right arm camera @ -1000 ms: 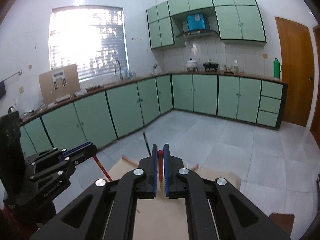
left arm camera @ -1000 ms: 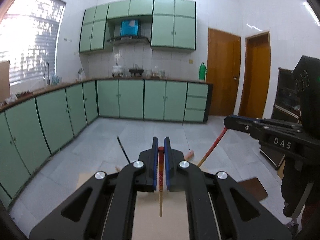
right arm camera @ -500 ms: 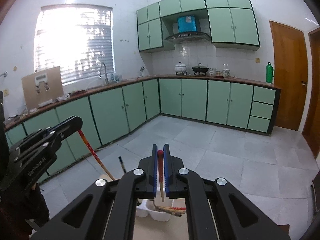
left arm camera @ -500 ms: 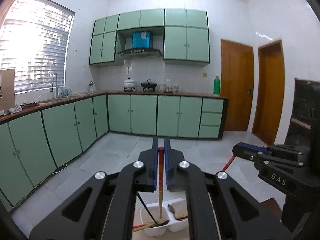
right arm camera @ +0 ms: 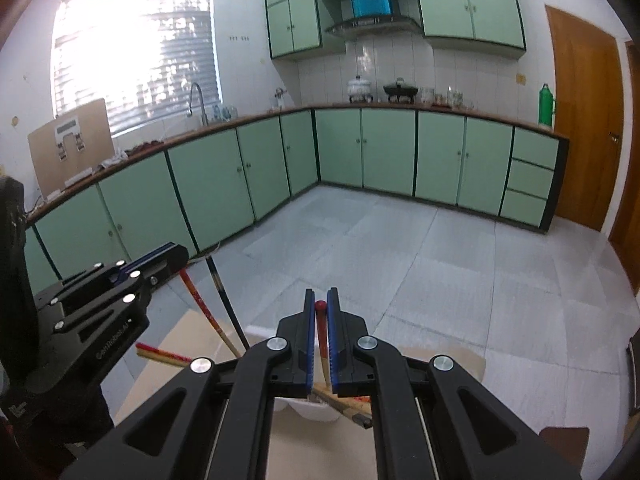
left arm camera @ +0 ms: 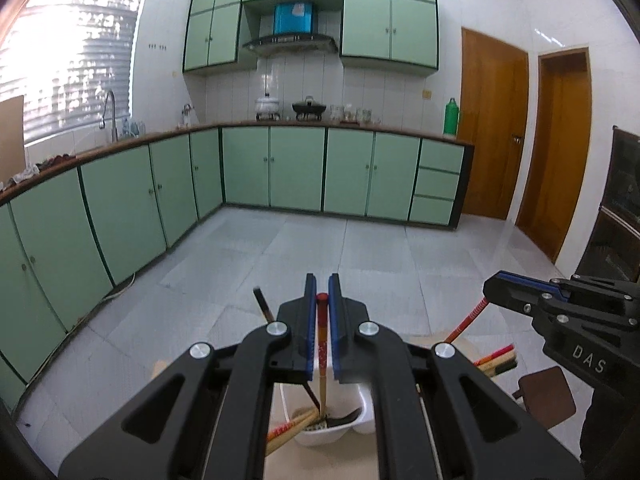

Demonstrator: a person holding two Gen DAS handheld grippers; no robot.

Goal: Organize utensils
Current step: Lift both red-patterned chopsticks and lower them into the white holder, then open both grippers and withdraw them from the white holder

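Both grippers, left (left arm camera: 322, 306) and right (right arm camera: 321, 312), each pinching a chopstick (left arm camera: 321, 344), have dropped toward the holder (left arm camera: 332, 432) at 6 o'clock; release likely next.

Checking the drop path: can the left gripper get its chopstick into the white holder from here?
Probably yes. The left gripper is shut on the chopstick, whose lower end hangs over the white holder; only utensils already inside crowd it.

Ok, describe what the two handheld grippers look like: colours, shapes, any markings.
Both are matte black plastic with angular, cut-out linkage arms joined by round silver bolts. Each gripper's two straight fingers carry blue ribbed pads on their inner faces. Seen from the other camera, the right gripper shows white "DAS" lettering on its side, and the left gripper carries small white print, too blurred to read surely. No cables or sleeves show.
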